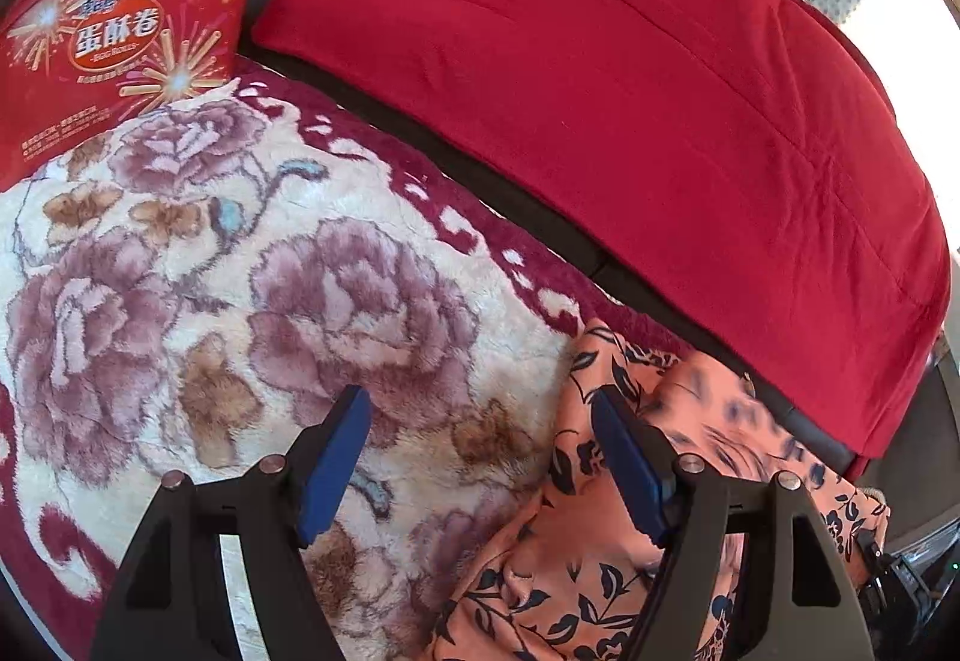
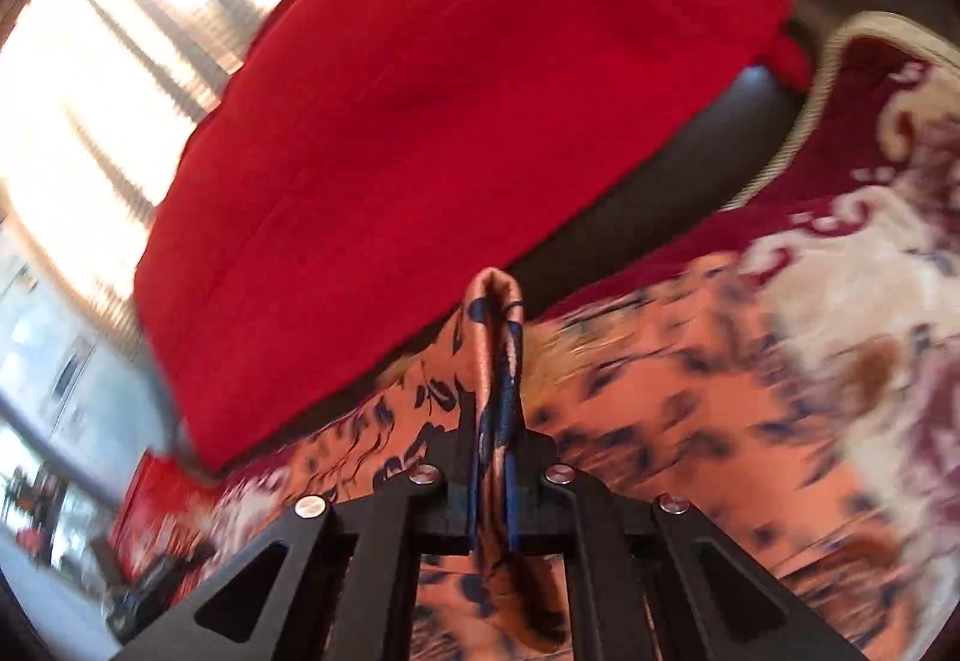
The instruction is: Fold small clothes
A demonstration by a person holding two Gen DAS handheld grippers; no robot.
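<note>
An orange garment point(image 1: 576, 553) printed with dark blue leaves lies crumpled on a floral fleece blanket point(image 1: 198, 277). My left gripper point(image 1: 480, 415) hangs open above the blanket, its right blue pad over the garment's left edge and nothing between the pads. In the right wrist view, my right gripper point(image 2: 495, 421) is shut on a pinched fold of the same orange garment point(image 2: 660, 391). That fold sticks up past the fingertips, lifted off the blanket point(image 2: 840, 301). The rest of the cloth trails blurred to the right.
A big red cushion point(image 1: 630, 91) leans against the dark sofa back behind the blanket; the red cushion point(image 2: 420, 121) fills the upper right wrist view. A red egg-roll tin point(image 1: 120, 43) stands at the blanket's far left corner. Bright curtained windows lie beyond.
</note>
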